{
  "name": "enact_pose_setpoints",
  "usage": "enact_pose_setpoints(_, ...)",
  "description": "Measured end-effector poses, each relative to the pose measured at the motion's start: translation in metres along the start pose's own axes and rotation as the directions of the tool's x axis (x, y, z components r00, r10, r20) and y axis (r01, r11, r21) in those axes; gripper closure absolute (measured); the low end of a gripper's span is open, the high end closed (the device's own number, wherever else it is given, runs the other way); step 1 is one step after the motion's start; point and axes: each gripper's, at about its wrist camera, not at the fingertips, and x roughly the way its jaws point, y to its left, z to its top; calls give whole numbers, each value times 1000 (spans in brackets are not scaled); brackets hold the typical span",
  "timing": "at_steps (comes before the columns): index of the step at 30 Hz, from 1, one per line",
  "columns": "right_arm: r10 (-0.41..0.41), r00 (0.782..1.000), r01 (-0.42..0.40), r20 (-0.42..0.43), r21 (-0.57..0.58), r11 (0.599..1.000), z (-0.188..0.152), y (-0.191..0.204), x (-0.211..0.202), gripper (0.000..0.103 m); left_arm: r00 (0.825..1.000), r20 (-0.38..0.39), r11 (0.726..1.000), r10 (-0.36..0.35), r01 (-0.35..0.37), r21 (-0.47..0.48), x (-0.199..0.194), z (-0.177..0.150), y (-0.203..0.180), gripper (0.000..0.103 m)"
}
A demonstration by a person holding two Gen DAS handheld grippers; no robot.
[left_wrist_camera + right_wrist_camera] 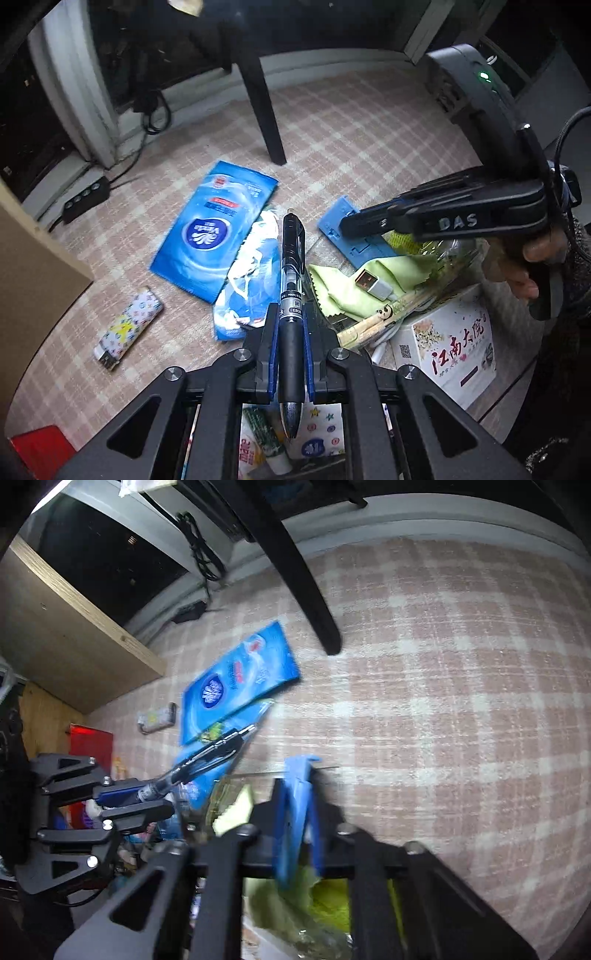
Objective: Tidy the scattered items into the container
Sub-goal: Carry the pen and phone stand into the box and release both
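Between pads of left tool (291,354): black retractable pen with clear barrel (291,295), clamped firm, pointing forward over pink checked floor (369,122). Right tool (295,823) closed on flat blue plastic piece (295,805), held on edge. Clear container (458,254) with green cloth (369,284) sits under right tool, to right of left tool. Step in hand, as I judge: both items gripped, carry phase. Next move calls for bringing each over container opening, then releasing. Blue tissue pack (214,229) ahead of left tool, not yet tidied.

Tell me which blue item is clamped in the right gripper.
The flat blue plastic piece, pinched in the right gripper; the blue tissue pack lies loose on the floor.
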Motion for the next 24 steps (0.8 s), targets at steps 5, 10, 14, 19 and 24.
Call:
enact_pose_setpoints(5,49,992,-52,119,25,998,-6,6,-40,98,997,70,999,18,-15,-38,-33,-14,0,93)
enact_pose_setpoints(10,117,964,-131,237,42,990,-15,23,-82,98,987,154,996,48,-35,-88,-84,-41,0,93)
enact_pose_setpoints(14,218,943,-229,252,17,973,-27,52,-99,98,971,221,990,86,-60,-125,-120,-69,-6,93)
enact_pose_setpoints(19,307,925,-299,223,-66,952,-41,110,-100,98,947,283,974,150,-92,-209,-163,-121,5,93)
enact_pose_setpoints(24,366,918,-340,153,-170,925,-53,186,-78,98,915,296,921,273,-160,-355,-200,-195,40,93)
